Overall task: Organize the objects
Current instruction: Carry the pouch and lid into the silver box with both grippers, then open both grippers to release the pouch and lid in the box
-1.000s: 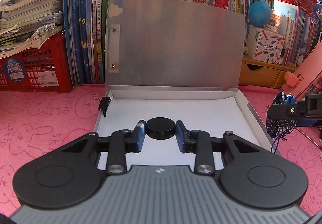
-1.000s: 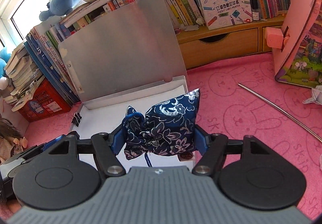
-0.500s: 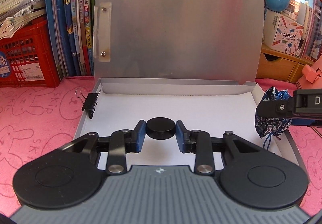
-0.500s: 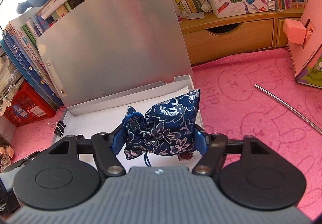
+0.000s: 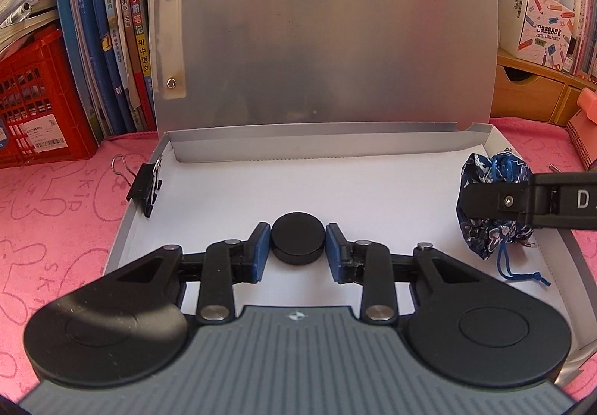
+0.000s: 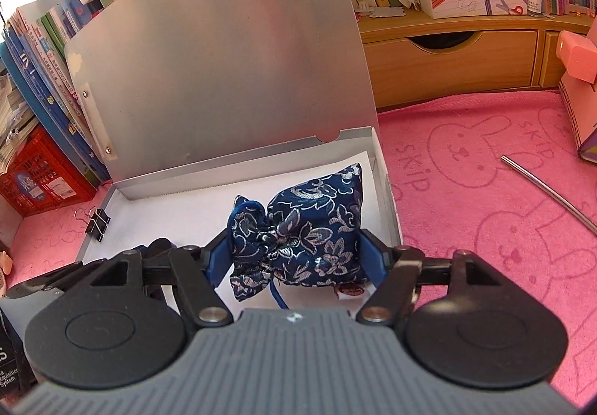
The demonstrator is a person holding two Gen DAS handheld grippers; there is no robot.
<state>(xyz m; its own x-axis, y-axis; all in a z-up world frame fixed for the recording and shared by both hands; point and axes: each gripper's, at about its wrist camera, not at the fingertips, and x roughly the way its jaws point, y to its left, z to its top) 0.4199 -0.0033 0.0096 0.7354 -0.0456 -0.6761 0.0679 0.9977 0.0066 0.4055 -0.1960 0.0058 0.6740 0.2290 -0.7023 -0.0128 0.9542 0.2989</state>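
A silver box (image 5: 313, 139) lies open on the pink cloth, its lid (image 5: 328, 34) standing upright behind it and white paper lining its floor. My left gripper (image 5: 297, 252) is shut on a black round disc (image 5: 297, 241), just above the paper near the box's front. My right gripper (image 6: 294, 260) holds a blue flowered drawstring pouch (image 6: 306, 228) low over the box's right side. Its jaws are opening, with the pads still against the cloth. In the left wrist view the pouch (image 5: 492, 169) shows at the right, its cord lying on the paper.
A black binder clip (image 5: 143, 187) is clipped to the box's left wall. Books (image 5: 112, 23) and a red crate (image 5: 33, 105) stand behind on the left. A wooden drawer unit (image 6: 455, 60) is behind on the right. A metal rod (image 6: 548, 195) lies on the cloth.
Both grippers have come forward and down into the box with their loads. The pouch now sits lower, over the paper, and the right jaws stand slightly wider.
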